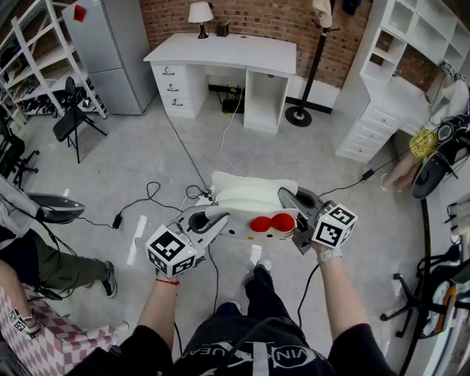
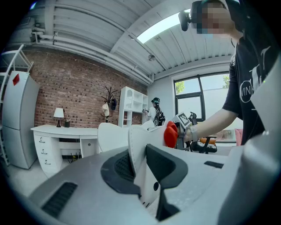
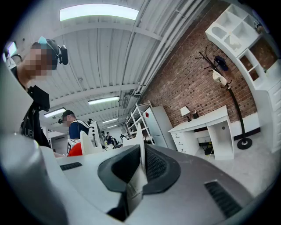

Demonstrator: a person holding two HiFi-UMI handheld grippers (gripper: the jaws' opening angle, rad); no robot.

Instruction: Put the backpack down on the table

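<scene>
A white backpack (image 1: 246, 197) with a red bow (image 1: 271, 223) hangs in the air in front of me, above the floor. My left gripper (image 1: 214, 221) is shut on its left edge and my right gripper (image 1: 288, 200) is shut on its right edge. In the left gripper view the jaws (image 2: 141, 172) pinch a white panel of the backpack (image 2: 137, 151), with the red bow (image 2: 170, 134) beyond. In the right gripper view the jaws (image 3: 135, 178) clamp a thin white edge of the backpack (image 3: 138, 166). The white table (image 1: 220, 51) stands far ahead by the brick wall.
A lamp (image 1: 200, 16) sits on the table. A grey fridge (image 1: 110, 51) stands to its left, a coat stand (image 1: 311, 70) to its right. White shelving (image 1: 389, 81) fills the right side. Cables (image 1: 158, 194) trail over the floor. Another person (image 1: 44, 264) sits at the left.
</scene>
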